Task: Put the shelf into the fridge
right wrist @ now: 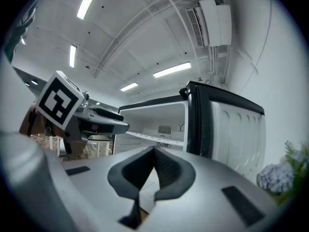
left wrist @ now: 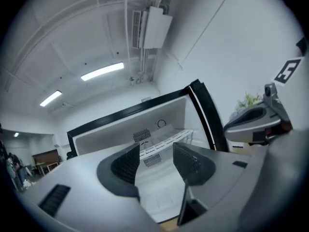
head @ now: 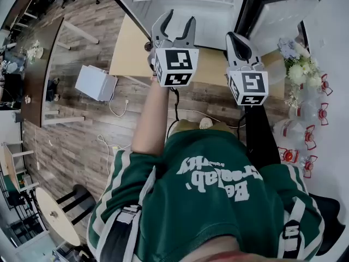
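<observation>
The fridge (head: 188, 16) stands open ahead of me, its door (head: 283, 12) swung out to the right. A white wire shelf (left wrist: 166, 140) lies across the inside of the fridge; it also shows in the right gripper view as the shelf (right wrist: 153, 138). My left gripper (head: 180, 19) is raised in front of the opening, open, with nothing between its jaws (left wrist: 155, 157). My right gripper (head: 234, 38) is held beside it near the door, shut and empty, its fingertips touching (right wrist: 154, 152). Neither gripper touches the shelf.
A light wooden tabletop (head: 131, 48) lies under the fridge's front. A white box (head: 95, 82) and cables lie on the wood floor at left. Flowers (head: 297, 64) and bottles with red bows (head: 305, 138) stand at right. A round stool (head: 57, 214) is at lower left.
</observation>
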Demonstrator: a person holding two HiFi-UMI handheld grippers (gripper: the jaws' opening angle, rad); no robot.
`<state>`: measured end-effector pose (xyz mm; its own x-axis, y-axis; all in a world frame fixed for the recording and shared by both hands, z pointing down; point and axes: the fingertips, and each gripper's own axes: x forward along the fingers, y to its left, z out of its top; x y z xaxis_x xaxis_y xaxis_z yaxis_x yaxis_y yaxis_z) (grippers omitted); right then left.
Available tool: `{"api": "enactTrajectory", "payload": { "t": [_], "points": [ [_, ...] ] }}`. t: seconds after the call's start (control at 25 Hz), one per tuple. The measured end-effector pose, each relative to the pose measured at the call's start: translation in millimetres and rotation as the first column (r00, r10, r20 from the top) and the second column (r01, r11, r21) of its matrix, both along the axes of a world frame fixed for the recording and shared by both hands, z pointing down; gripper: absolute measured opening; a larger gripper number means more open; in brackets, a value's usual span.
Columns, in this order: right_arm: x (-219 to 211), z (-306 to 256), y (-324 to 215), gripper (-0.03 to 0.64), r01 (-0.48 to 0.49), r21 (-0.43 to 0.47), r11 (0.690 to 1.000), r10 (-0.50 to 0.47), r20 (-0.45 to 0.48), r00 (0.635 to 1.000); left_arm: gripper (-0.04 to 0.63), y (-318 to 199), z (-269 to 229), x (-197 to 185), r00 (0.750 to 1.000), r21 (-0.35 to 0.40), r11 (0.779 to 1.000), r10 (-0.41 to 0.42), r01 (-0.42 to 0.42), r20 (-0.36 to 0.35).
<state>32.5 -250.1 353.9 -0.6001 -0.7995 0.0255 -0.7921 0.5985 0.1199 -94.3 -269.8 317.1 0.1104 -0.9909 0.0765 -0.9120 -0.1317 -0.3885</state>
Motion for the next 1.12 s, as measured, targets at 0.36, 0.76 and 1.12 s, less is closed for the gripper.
{"api": "enactTrajectory", "payload": {
  "t": [0.36, 0.76, 1.12],
  "points": [
    [-1, -2, -2, 0.003, 0.001, 0.009, 1.000, -0.001, -0.002, 1.000, 0.209, 37, -15, 3, 0.991, 0.099, 0.994, 0.053, -0.041, -0.120],
    [-12, -8, 2, 0.003, 0.023, 0.029, 0.999, -0.023, -0.002, 1.000, 0.059, 54, -18, -21, 0.978, 0.137, 0.990, 0.003, 0.026, -0.207],
    [-22, -10, 5, 0.003, 0.030, 0.029, 0.999, -0.030, 0.009, 1.000, 0.002, 62, -24, -41, 0.963, 0.164, 0.984, -0.026, 0.072, -0.267]
  ]
}}
